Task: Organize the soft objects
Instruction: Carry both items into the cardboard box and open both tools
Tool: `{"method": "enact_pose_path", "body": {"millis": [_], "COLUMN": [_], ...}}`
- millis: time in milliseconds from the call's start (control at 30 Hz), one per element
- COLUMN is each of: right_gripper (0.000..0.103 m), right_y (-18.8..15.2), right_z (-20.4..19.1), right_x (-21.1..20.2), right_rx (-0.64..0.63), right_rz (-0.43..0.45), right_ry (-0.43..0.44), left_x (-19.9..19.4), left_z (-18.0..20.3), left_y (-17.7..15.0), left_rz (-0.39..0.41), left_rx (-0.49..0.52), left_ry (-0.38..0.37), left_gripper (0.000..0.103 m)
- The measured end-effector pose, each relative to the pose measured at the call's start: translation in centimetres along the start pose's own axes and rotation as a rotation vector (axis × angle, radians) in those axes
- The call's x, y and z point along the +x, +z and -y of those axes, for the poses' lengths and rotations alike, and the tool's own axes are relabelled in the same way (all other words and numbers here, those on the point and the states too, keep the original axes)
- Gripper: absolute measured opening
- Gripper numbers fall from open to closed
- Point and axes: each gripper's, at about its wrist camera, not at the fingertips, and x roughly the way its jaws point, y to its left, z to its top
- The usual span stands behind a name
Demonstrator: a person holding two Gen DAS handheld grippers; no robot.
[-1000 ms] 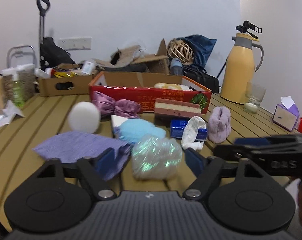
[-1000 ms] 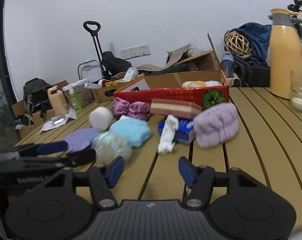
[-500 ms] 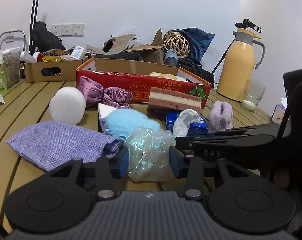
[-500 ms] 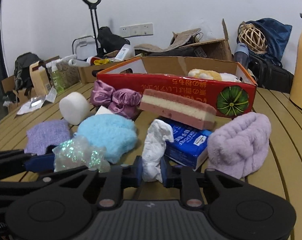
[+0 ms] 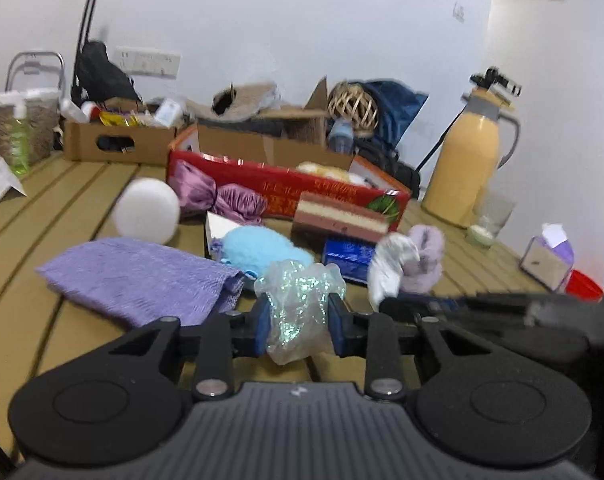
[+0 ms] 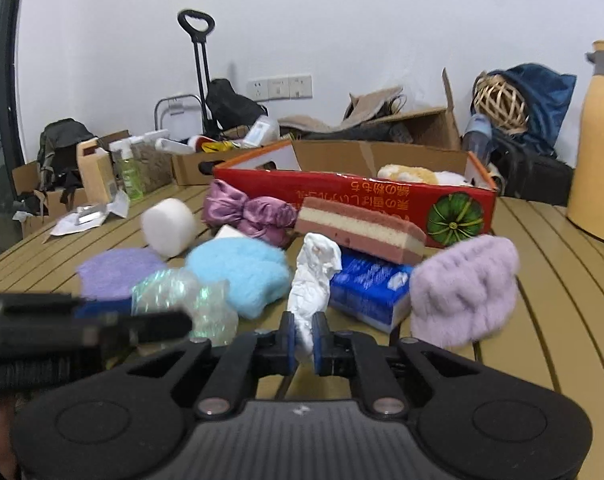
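My left gripper (image 5: 299, 320) has its jaws closing, and the blue pads press on an iridescent plastic wad (image 5: 298, 300) that sits on the slatted table. My right gripper (image 6: 303, 340) is shut on the lower end of a crumpled white cloth (image 6: 315, 276), which stands up between the pads. Just beyond lie a blue fluffy piece (image 6: 238, 272), a purple knit cloth (image 5: 138, 276), a white foam cylinder (image 5: 148, 210), a pink-and-white sponge (image 6: 361, 228) and a lilac fluffy piece (image 6: 465, 288). A red cardboard box (image 6: 353, 196) stands open behind them.
A blue tissue pack (image 6: 365, 284) lies under the sponge, and a purple satin scrunchie (image 6: 246, 212) leans on the box. At the right are a yellow thermos (image 5: 467, 168), a glass (image 5: 487, 220) and a small tissue box (image 5: 547, 256). Cluttered cartons (image 5: 114, 140) line the back.
Both grippers moved forward to the pile and closed: the left onto the iridescent wad, the right onto the white cloth. The wad is now squeezed narrower.
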Motion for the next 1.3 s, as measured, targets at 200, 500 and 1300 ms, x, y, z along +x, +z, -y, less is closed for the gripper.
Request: {"method": "enact_pose_path", "body": {"millis": [200,500,1300], "right_gripper": [0.008,0.008,0.015], "right_y": [-2.9,-2.8,22.6], "right_z": [-1.4,-1.7,17.7], "right_x": [-7.5,-13.4,22.2], "right_rx": [0.049,0.050,0.283], "right_rz": [0.056,0.135,-0.102], "right_ry": [0.004,0.008,-0.185], "left_x": [-6.4,-9.2,32.6], "left_z": [1.0,1.3,-9.0], "left_y": [-1.1,2.7,24.4], "left_rz": [0.045,0.159,-0.130], "left_rx": [-0.026,0.020,0.110], "left_ry": [-0.007,-0.003,0.289], "left_gripper": [0.026,0.026,0.047]}}
